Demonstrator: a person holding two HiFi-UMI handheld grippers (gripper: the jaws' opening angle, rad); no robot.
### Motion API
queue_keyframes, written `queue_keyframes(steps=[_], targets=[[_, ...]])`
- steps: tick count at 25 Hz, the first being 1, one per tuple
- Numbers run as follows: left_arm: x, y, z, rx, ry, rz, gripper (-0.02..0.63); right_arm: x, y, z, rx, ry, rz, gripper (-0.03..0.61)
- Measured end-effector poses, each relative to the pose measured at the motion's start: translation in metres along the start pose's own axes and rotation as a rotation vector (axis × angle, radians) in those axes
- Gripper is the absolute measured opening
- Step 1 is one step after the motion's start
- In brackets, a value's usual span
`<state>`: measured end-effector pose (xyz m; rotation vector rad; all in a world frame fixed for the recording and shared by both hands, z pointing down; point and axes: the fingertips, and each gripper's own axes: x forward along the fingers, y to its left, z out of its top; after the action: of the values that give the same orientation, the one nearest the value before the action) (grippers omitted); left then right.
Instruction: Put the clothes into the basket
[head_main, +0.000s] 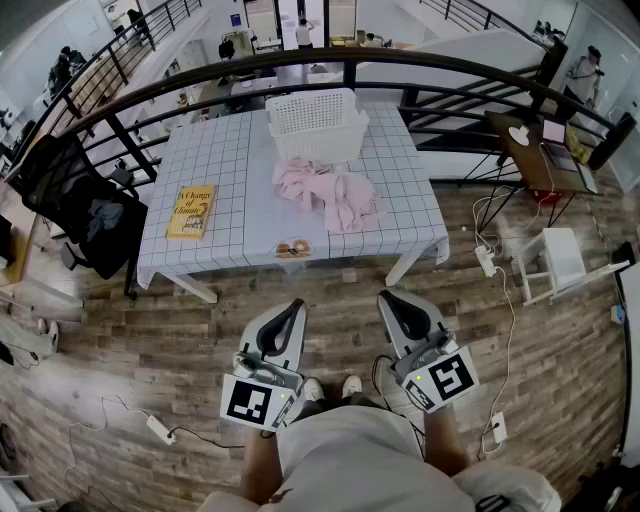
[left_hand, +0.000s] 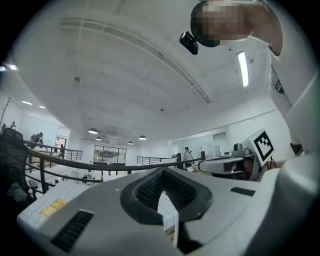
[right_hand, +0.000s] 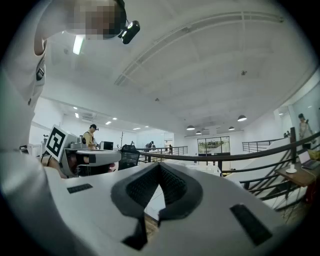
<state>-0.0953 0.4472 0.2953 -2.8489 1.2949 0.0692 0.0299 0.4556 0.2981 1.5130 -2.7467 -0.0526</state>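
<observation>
The pink clothes (head_main: 325, 192) lie in a crumpled heap on the table (head_main: 240, 170), right of its middle, their far edge against the near wall of the white basket (head_main: 318, 135). The basket stands upright at the table's far edge, just near of the black railing (head_main: 350, 62), mouth upward. Left of the clothes the checked cloth is bare as far as a yellow book (head_main: 190, 211) by the left edge. A small round thing (head_main: 293, 248) sits at the near edge, just near of the clothes, too small to tell what it is. A black chair (head_main: 75, 200) stands off the table's left side and a white stool (head_main: 560, 255) off its right, with cables (head_main: 505, 320) trailing over the boards there. The wood floor (head_main: 150, 340) between the table's near edge and the person is open. Both grippers are held level over that floor, close to the person's body and well apart from the clothes, which lie far of them and roughly between their two lines. The left gripper (head_main: 296, 305) has its fingers pressed together at the tips, holding nothing, and the right gripper (head_main: 386, 297) is the same. In both gripper views the gripper's own body fills the lower half. Only a sliver of checked cloth shows through the gap under the tips, and the clothes are hidden.
</observation>
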Motion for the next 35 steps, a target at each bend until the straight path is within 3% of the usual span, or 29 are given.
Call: queue_keyframes(steps=[15,21,35], targets=[[0.014,-0.023,0.001,-0.032,-0.016,0.046,0.002,-0.020,-0.026,-0.008,0.013,-0.029,0.010,0.015],[0.024,-0.033,0.001,0.016,-0.007,0.057,0.002,-0.022,-0.031,-0.012,0.007,-0.025,0.036,0.015],[0.069,0.009,-0.026,0.019,0.043,0.026,0.002,0.029,-0.065,-0.023,-0.033,-0.001,-0.007,0.015]])
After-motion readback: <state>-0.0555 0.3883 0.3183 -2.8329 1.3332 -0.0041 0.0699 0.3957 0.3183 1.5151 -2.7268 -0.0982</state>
